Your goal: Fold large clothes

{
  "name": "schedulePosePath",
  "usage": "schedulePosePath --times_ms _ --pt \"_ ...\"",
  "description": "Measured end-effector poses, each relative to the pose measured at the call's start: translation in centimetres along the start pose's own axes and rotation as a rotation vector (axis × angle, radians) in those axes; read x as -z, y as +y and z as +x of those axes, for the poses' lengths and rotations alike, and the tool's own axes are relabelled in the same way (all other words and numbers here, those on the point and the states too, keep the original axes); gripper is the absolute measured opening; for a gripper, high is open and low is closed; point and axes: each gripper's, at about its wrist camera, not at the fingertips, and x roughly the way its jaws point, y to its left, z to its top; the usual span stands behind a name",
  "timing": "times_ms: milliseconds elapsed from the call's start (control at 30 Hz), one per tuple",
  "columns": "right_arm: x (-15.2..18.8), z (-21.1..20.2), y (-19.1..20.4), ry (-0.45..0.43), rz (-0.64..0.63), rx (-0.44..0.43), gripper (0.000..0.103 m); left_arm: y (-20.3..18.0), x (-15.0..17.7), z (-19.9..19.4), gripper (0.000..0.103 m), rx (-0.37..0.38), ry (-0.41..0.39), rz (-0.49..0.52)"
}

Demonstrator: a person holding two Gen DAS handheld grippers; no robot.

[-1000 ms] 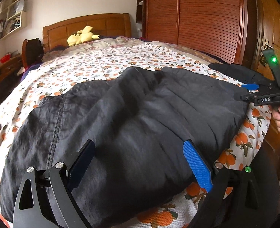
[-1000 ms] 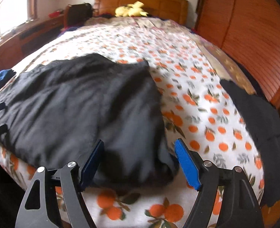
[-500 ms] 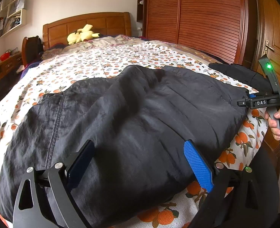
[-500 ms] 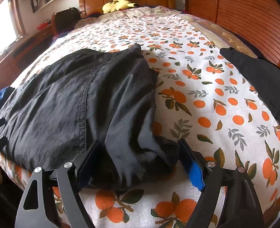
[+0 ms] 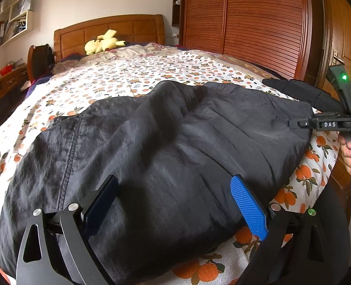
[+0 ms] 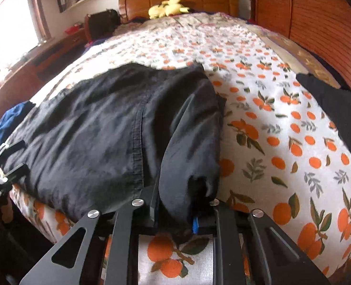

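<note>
Black garment (image 5: 166, 147) lay crosswise along bed (image 5: 151, 76) foot; right gripper (image 6: 175, 211) clamped its right corner; left gripper (image 5: 175, 204) gaped wide at left near edge, nothing held

White letters "DAS" stand on the right gripper (image 5: 305, 124), seen from the left wrist.

There were two grippers, left gripper (image 5: 173, 204) and right gripper (image 6: 175, 211), two black garments (image 5: 166, 156) (image 5: 301, 92), one yellow plush toy (image 5: 103, 42) and one orange-print bedspread (image 6: 270, 128)
</note>
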Motion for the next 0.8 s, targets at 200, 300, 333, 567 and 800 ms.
schedulePosePath --times_ms 200,300,333,567,800 --pt "-1.8 -2.5 1.3 -0.088 -0.008 -0.022 0.015 0.1 0.1 0.3 0.096 0.004 0.016 0.003" --pt "-3.1 -4.2 2.7 -0.152 -0.037 -0.038 0.014 0.3 0.0 0.2 0.096 0.004 0.016 0.001" --pt "-3.6 -4.8 3.2 -0.173 -0.045 -0.048 0.013 0.3 0.0 0.1 0.096 0.004 0.015 0.000" --pt "-6.5 -6.8 8.2 -0.251 -0.141 -0.110 0.012 1.5 0.2 -1.6 0.096 -0.002 -0.008 -0.023" --pt "-8.2 -7.1 13.2 -0.279 -0.230 -0.172 0.011 4.5 0.2 -5.1 0.096 -0.042 -0.058 -0.077"
